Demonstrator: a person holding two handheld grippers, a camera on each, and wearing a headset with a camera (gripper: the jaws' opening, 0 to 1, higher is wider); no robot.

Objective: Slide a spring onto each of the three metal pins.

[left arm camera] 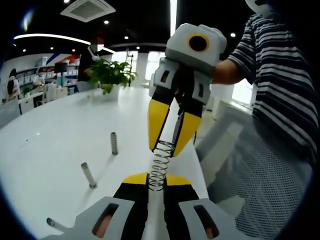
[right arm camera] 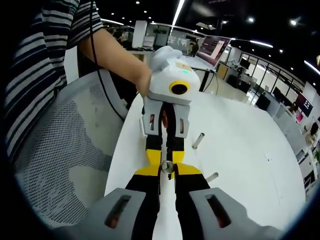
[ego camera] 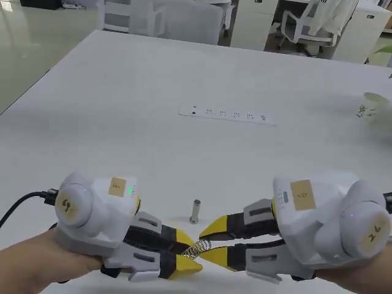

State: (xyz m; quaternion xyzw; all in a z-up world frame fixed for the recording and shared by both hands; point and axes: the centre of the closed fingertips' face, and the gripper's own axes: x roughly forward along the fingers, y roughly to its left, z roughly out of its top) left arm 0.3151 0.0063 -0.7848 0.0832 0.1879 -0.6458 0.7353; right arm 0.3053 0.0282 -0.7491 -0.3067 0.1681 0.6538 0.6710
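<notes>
A small steel spring [ego camera: 196,248] hangs level just above the white table's near edge, held from both ends. My left gripper [ego camera: 185,252] is shut on its left end. My right gripper [ego camera: 207,244] is closed on its right end, and the two pairs of yellow tips nearly touch. In the left gripper view the spring [left arm camera: 159,167] runs from my own jaws up to the right gripper [left arm camera: 170,146]. The right gripper view shows the spring [right arm camera: 167,166] end-on, with the left gripper [right arm camera: 166,159] facing me. One metal pin [ego camera: 195,211] stands upright just beyond the spring. Three pins [left arm camera: 114,143] [left arm camera: 88,175] [left arm camera: 55,224] appear to the left of my jaws.
A white power strip [ego camera: 226,114] lies mid-table and a paper cup [ego camera: 370,105] sits at the far right edge. Office chairs [ego camera: 306,24] stand beyond the table. A grey mesh chair [right arm camera: 65,150] is close behind the near edge. A potted plant [left arm camera: 111,75] stands far off.
</notes>
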